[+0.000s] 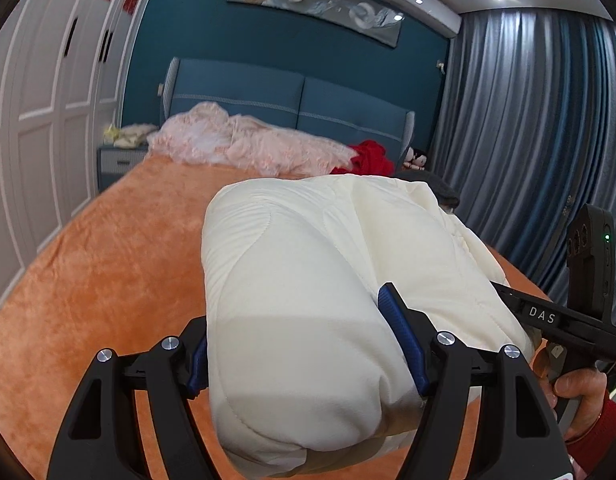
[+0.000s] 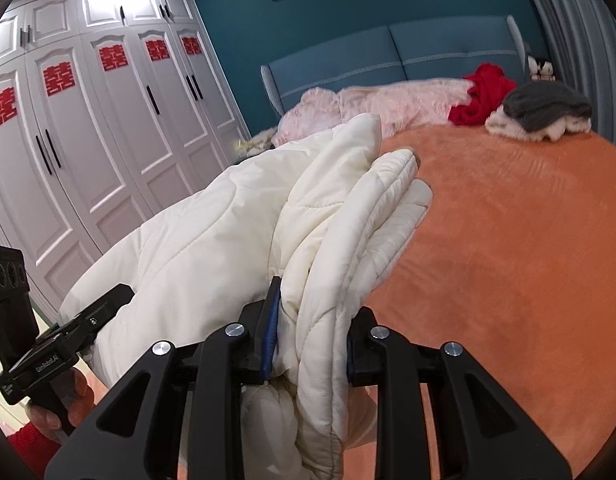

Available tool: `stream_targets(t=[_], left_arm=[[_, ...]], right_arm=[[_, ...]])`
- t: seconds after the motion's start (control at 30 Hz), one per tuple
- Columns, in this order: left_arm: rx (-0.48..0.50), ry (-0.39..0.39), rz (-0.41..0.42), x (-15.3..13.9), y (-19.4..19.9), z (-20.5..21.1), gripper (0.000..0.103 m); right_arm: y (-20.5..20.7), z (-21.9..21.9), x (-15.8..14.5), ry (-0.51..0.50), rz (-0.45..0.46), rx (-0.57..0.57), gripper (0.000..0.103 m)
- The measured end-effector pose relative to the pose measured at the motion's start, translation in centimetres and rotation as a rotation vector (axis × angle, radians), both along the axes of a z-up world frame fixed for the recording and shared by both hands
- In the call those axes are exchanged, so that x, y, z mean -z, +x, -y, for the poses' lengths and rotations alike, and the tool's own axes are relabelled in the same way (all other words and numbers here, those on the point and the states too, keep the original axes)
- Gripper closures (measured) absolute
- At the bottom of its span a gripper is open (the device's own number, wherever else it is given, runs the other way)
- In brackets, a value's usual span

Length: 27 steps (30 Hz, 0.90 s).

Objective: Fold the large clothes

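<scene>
Left gripper clamps folded cream jacket bundle; right gripper pinches stacked edges, keeping fold intact above orange bed.

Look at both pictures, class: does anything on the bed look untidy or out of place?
Yes. Near the headboard, a red garment lies crumpled beside a grey one heaped on something white. The pink bedding is bunched up. The white jacket is simply held in both grippers, not dropped.

One cream jacket, two tools, one bed
</scene>
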<state>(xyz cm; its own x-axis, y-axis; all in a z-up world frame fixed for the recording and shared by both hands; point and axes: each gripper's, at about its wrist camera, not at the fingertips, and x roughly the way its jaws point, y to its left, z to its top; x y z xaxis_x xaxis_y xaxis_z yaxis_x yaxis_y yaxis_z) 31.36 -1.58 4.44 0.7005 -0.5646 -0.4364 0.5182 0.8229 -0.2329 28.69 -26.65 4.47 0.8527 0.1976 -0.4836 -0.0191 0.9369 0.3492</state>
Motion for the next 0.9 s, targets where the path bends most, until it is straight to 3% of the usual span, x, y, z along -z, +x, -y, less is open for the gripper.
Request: stream_targets(t=[0.3, 0.47, 0.6, 0.7, 0.9], left_arm=[[-0.037, 0.014, -0.118, 8.9, 2.4, -1.5, 0.033], [-0.049, 0.06, -0.165, 13.1, 1.1, -2.6, 0.032], [-0.074, 0.056, -0.218, 13.9, 0.5, -3.8, 0.027], [-0.113, 0.046, -0.291, 13.4, 0.1, -5.4, 0.025], [-0.143, 0.144, -0.216, 9.0, -1.9, -6.6, 0.027]], right_arm=[[2.1, -1.2, 9.1, 0.04, -0.13, -0.024, 0.079], [1.1, -1.6, 13.6, 0.091, -0.193, -0.028, 0.074], [0.1, -1.0, 13.6, 0.151, -0.226, -0.028, 0.063], [-1.4, -0.7, 12.2, 0.126, -0.248, -0.028, 0.057], [-4.7, 0.5, 7.7, 0.056, -0.198, 0.037, 0.052]])
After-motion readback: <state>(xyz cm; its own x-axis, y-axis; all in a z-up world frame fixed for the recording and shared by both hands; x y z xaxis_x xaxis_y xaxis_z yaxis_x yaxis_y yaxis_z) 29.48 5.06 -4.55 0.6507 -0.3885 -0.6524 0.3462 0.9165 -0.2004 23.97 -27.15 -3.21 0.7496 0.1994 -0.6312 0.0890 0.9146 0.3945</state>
